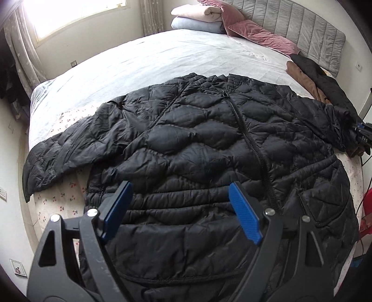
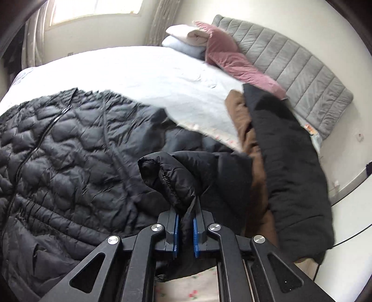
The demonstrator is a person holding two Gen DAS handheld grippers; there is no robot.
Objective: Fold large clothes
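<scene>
A black quilted puffer jacket [image 1: 197, 144] lies front up and zipped on the bed, collar toward the far side. Its left sleeve [image 1: 65, 153] spreads out to the bed's left edge. My left gripper [image 1: 180, 192] is open, hovering above the jacket's hem, holding nothing. In the right wrist view the jacket [image 2: 69, 151] fills the left half. My right gripper [image 2: 185, 219] is shut on the cuff of the jacket's right sleeve [image 2: 172, 176], which is lifted and bunched above the blue pads. The right gripper also shows at the far right of the left wrist view [image 1: 362, 133].
The bed has a pale sheet [image 1: 139, 60] and a cherry-print underlayer [image 1: 62, 199]. A brown garment [image 2: 246, 139] and a black garment [image 2: 290, 167] lie piled at the right. Folded blankets [image 1: 197, 18], pink pillows [image 1: 260, 34] and a grey headboard [image 1: 302, 30] stand beyond.
</scene>
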